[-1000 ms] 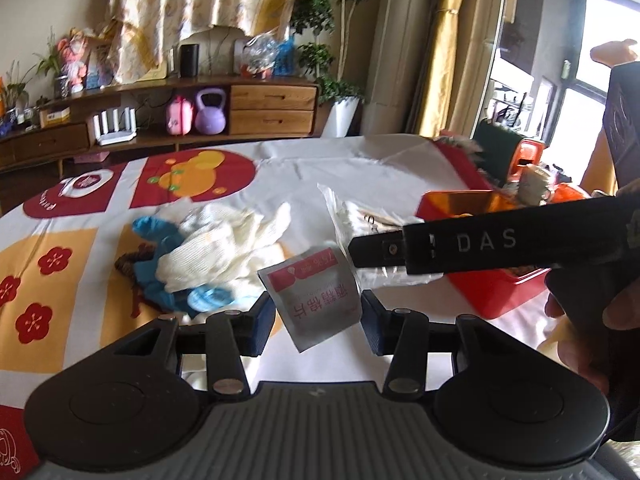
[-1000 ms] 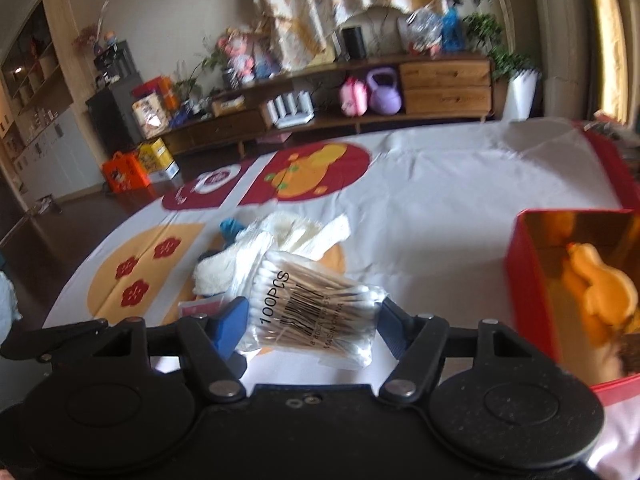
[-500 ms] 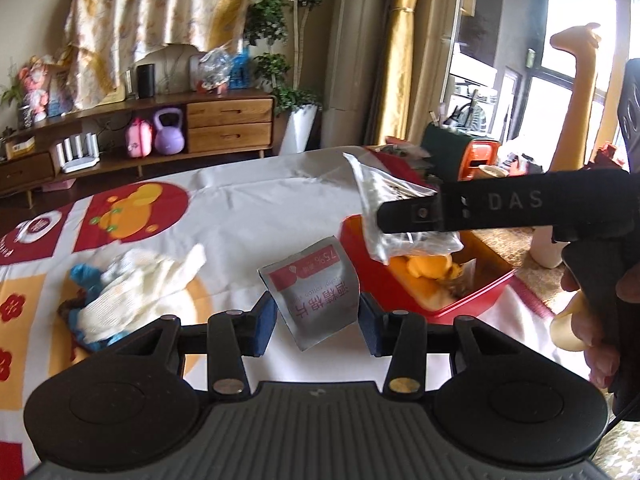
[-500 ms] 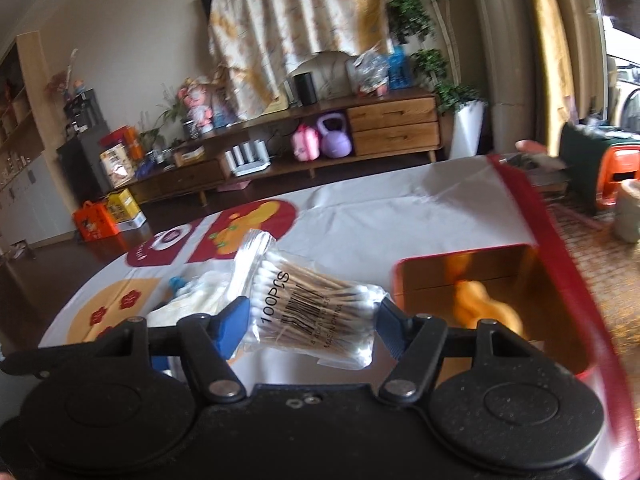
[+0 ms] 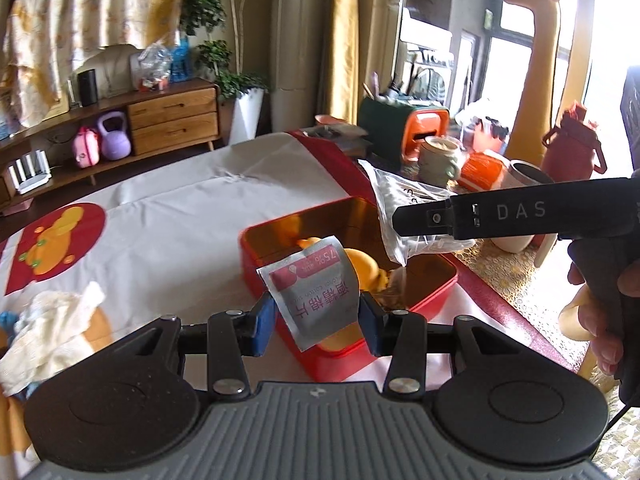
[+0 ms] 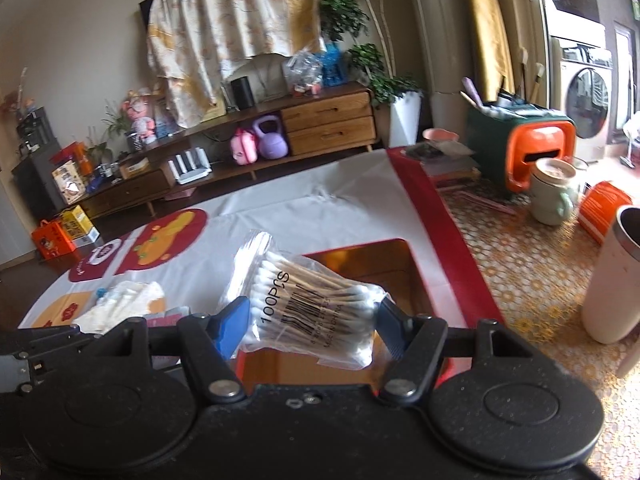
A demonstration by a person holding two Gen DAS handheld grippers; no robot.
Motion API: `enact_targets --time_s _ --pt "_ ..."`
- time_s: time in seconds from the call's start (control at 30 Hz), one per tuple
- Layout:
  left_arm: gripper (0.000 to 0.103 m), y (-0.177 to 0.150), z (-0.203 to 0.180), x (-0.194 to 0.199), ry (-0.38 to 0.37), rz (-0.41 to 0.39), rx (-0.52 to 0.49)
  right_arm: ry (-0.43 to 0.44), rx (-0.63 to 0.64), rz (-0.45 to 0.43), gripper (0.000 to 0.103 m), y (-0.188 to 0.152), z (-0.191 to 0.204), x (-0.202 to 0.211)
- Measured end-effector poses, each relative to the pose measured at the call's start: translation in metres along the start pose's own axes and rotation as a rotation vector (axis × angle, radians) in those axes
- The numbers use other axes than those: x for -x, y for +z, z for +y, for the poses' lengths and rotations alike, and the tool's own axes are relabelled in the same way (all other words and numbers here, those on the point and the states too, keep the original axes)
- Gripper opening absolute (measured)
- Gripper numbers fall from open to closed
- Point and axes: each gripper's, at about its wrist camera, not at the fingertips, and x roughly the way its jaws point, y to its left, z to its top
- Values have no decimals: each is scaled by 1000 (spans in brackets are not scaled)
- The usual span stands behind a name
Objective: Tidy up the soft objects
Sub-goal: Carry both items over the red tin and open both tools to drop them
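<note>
My left gripper is shut on a grey and pink alcohol pad sachet, held above the near corner of the red box. An orange soft toy lies in the box. My right gripper is shut on a clear bag of cotton swabs above the same red box. The right gripper also shows in the left wrist view, with the bag hanging over the box.
A pile of white and blue cloths lies on the tablecloth at the left, also seen in the right wrist view. Cups, an orange bin and a white tumbler stand beyond the table's right edge.
Both grippers have moved right, away from the cloth pile, with sachet and swab bag held. They now hang over the red box.
</note>
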Motion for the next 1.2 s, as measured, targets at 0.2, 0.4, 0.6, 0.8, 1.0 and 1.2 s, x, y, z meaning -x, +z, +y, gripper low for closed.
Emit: enact_targets --time_s 0.2,0.4,0.6,0.8,1.0,1.2 --pt "44 8 -20 -34 -9 52 -16 -14 -18 22 67 0 -30 -7" --pt "44 17 -31 -70 0 108 -24 -20 -30 54 67 2 -51 -28" --pt "44 22 -33 -104 14 177 2 -16 -28 90 67 5 -56 -56" --pt "44 23 -31 -126 28 225 28 -29 16 129 67 8 -50 -86" --pt "44 21 -25 -143 32 267 63 -53 35 155 67 9 -46 -105" --pt "44 19 -29 -152 35 285 55 -67 57 172 68 8 -44 -113"
